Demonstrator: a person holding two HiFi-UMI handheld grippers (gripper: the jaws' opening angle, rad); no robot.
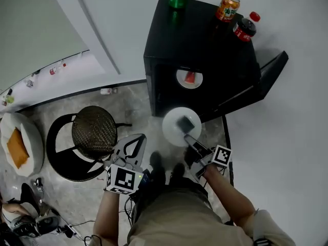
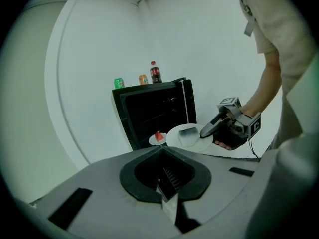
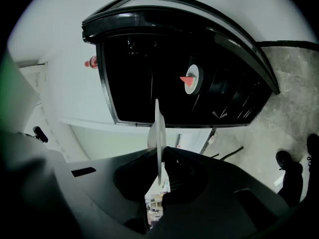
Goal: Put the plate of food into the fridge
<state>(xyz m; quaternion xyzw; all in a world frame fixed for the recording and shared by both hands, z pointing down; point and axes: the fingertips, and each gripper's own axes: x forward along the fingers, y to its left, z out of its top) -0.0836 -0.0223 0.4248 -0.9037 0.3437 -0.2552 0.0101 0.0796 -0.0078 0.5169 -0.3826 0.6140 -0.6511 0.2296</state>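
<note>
The right gripper (image 1: 188,139) was clamped on the near rim of the white plate (image 1: 173,126), its jaws pinching the edge, and a grey piece of food (image 1: 185,122) lay on the plate. The plate hung roughly level just in front of the black fridge (image 1: 205,50), whose door (image 1: 269,76) stood swung wide to the right. Inside sat a smaller plate (image 1: 189,79) with a red slice. The left gripper (image 1: 131,148) was closed on nothing, low beside the stool (image 1: 94,131) and apart from the white plate.

The right gripper (image 1: 189,139) holds a white plate (image 1: 171,128) before the open black fridge (image 1: 205,50).
</note>
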